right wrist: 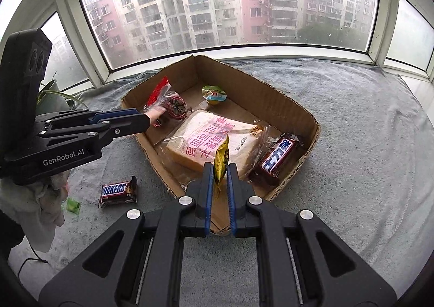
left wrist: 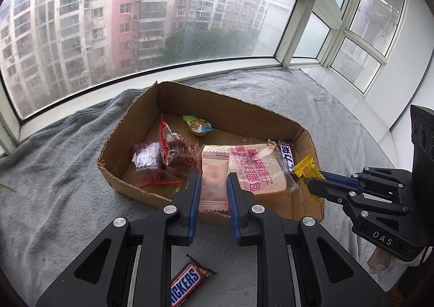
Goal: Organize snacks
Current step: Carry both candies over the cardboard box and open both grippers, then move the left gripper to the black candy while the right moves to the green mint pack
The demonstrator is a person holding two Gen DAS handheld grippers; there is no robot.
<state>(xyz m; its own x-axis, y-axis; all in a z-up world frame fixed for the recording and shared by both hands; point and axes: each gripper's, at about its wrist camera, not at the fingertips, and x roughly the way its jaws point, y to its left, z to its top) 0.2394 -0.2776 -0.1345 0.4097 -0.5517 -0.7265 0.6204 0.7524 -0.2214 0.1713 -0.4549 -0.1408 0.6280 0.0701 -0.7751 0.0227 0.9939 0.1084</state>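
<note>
Letting go too early is your main risk: your right gripper (right wrist: 218, 171) has its fingers clenched on the yellow candy packet (right wrist: 221, 157), pinching only its lower end, so the wrapper stands up between the pads and leans over the near wall of the cardboard box (right wrist: 294, 102). Judging from the right wrist view, the packet hangs just above the near edge, by the wrapped bread (right wrist: 206, 138) and the dark Snickers bar inside (right wrist: 276, 159); release there and it could slide off the rim onto the grey blanket (right wrist: 352, 117) (thin foil slips easily). Your left gripper (left wrist: 213, 184) grasps the pink wafer pack (left wrist: 214, 176), which sits between its two fingers with its far end over the box floor and its near end over the front wall; the pack looks floppy, so dropping it short could leave it draped over the cardboard edge. One Snickers bar (right wrist: 118, 191) lies outside the box on the blanket, near the left gripper and well apart from both sets of fingers, not yet gathered. Watch too that the two grippers, close over the same corner, do not knock together.
</note>
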